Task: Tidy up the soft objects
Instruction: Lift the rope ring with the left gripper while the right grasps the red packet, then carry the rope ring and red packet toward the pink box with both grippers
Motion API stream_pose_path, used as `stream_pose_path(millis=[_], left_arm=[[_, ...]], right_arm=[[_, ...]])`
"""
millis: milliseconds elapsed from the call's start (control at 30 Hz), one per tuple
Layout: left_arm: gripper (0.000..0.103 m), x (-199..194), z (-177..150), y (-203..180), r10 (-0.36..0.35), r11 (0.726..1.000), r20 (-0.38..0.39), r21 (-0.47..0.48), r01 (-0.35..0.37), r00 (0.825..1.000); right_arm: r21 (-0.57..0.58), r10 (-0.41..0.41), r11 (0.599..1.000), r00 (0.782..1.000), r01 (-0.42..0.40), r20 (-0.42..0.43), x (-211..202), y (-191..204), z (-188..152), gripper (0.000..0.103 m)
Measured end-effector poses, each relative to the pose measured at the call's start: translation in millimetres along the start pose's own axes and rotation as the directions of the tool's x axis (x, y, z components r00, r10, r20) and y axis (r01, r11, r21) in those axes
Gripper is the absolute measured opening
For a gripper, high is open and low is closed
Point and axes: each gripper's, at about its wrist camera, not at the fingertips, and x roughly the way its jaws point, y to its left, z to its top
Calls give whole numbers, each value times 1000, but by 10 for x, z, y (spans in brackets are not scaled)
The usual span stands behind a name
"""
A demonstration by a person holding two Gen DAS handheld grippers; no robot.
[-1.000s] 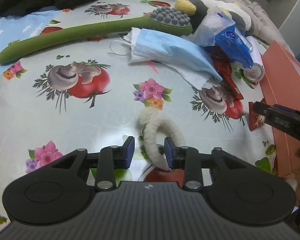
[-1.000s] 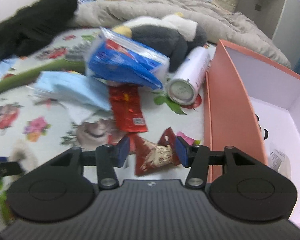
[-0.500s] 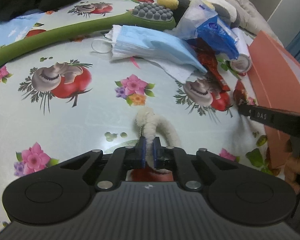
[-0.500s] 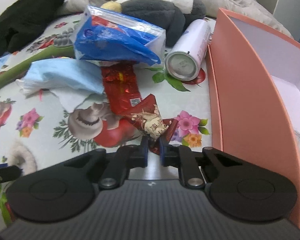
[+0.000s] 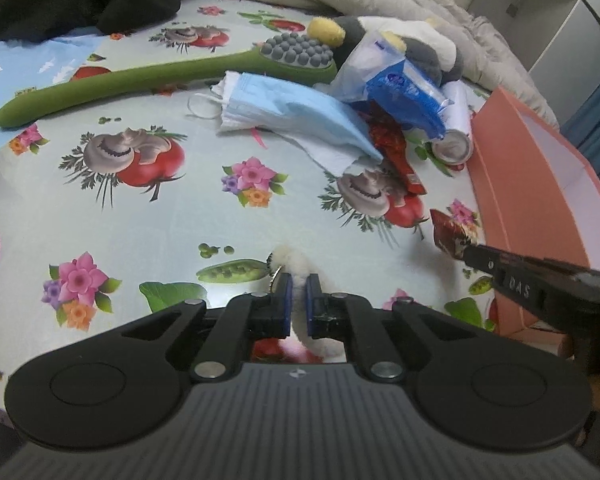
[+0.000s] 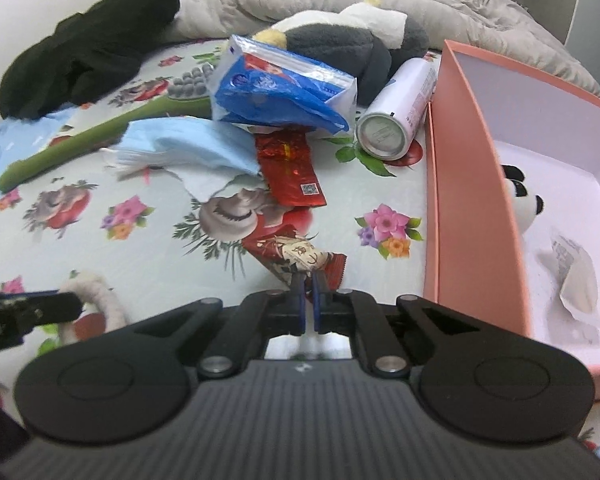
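Left tool (image 5: 296, 304) pinched the fluffy ring (image 5: 298, 264) on the counter (image 5: 140, 216); right tool (image 6: 307, 304) pinched a snack packet (image 6: 300, 258) beside the pink box (image 6: 468, 200). Only a panda toy (image 6: 522, 204) and a paper scrap lay boxed; masks (image 5: 288, 114), plush (image 6: 340, 42) and pouch remained outside, so most sorting seemed undone.

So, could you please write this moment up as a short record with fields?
left hand-held gripper: shut on the fluffy white ring
right hand-held gripper: shut on the red snack wrapper
box: pink box, open, to the right; holds a panda plush and a crumpled paper
surface: flowered tablecloth
clutter behind: blue face masks, green long-handled brush, white can on its side
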Motion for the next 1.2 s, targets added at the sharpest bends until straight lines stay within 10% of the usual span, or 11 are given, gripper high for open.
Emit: stream_pose_path(millis=[600, 1200], left_arm=[[8, -772, 144, -612, -71, 993, 78, 96, 63, 994], [8, -1144, 242, -1523, -234, 951, 122, 235, 201, 964]], right_arm=[[3, 112, 994, 985, -113, 131, -1049, -135, -7, 7], [78, 44, 995, 965, -66, 257, -1855, -668, 16, 3]])
